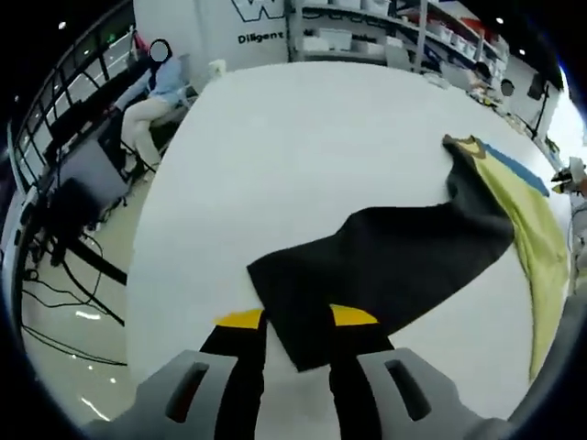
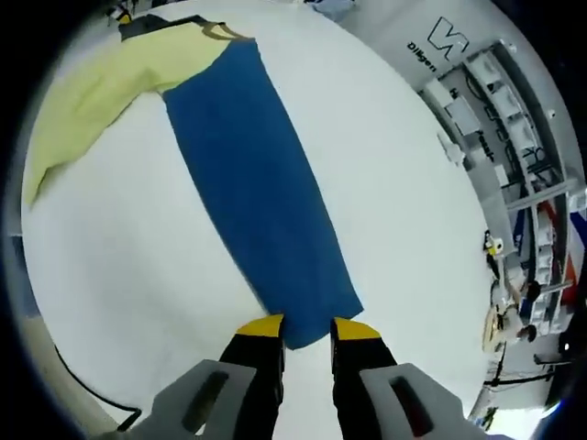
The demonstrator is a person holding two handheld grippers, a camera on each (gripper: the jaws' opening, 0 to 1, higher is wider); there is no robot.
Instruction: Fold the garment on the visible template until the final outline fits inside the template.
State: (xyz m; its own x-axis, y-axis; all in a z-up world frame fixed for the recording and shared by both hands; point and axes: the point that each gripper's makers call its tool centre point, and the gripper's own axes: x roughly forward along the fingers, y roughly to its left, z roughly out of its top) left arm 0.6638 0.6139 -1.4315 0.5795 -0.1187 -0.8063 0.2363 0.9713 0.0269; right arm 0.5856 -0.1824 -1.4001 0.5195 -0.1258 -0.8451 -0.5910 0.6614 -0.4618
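Left gripper (image 1: 297,323): jaws straddle the near corner of the black sleeve (image 1: 385,266), cloth between them. Whether they pinch it or stand just apart, cannot tell.

Right gripper (image 2: 306,332): jaws straddle the near end of the blue sleeve (image 2: 261,197) in the same way. Grip likewise cannot tell.

Garment lies spread on the white table (image 1: 303,147). Beyond each sleeve sits the yellow panel (image 2: 119,78), and beyond that the collar (image 1: 468,144) at the far end.

Progress, judged: early. Both sleeves lie stretched out full length, no fold laid yet. All folding is left. No template outline can be made out on the table, so fit cannot be checked.

Containers: none on the table near the garment. Shelves (image 2: 514,119) past the table hold boxes, contents too small to tell.
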